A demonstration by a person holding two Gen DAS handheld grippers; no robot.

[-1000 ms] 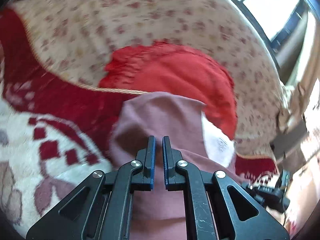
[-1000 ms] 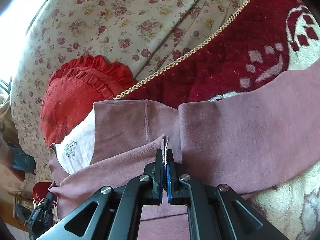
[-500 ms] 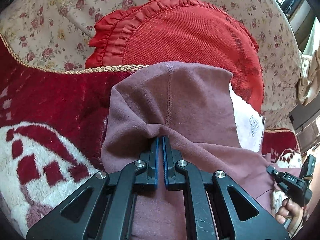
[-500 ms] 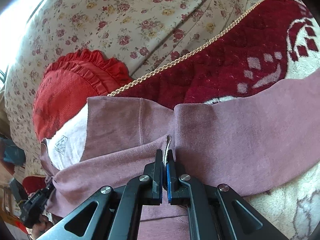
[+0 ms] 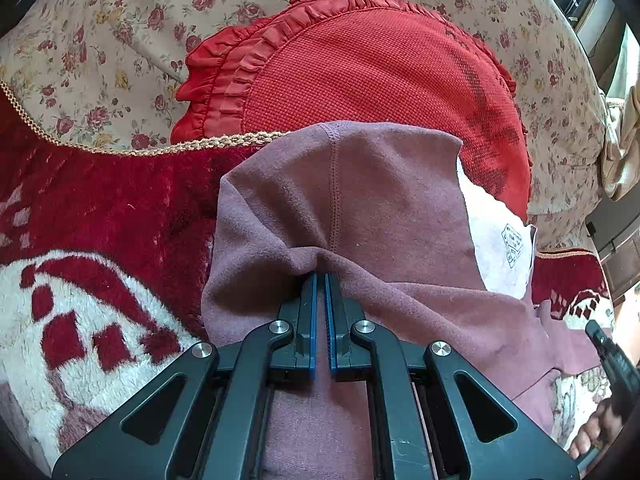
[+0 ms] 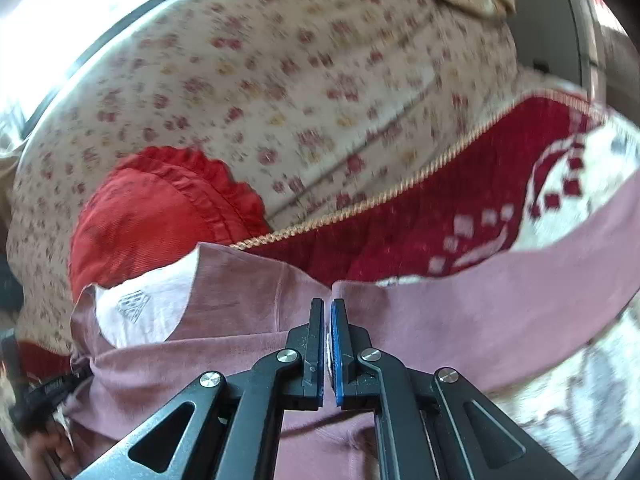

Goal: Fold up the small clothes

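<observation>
Left claw: my jaws are pinching a fold of the mauve garment.
Right claw: my jaws are clamped on its edge.
Garment: draped over the red-and-white blanket, just below the red cushion.

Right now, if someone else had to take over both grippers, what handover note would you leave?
Left gripper: shut on the mauve garment, pinching a fold near its seam.
Right gripper: shut on the same garment's edge.
The garment lies on the red and white blanket, its top reaching the red cushion; its pale inside with the label shows.
Done: both holds secure, a fold begun.
Left: finish folding, flatten, let go.
</observation>
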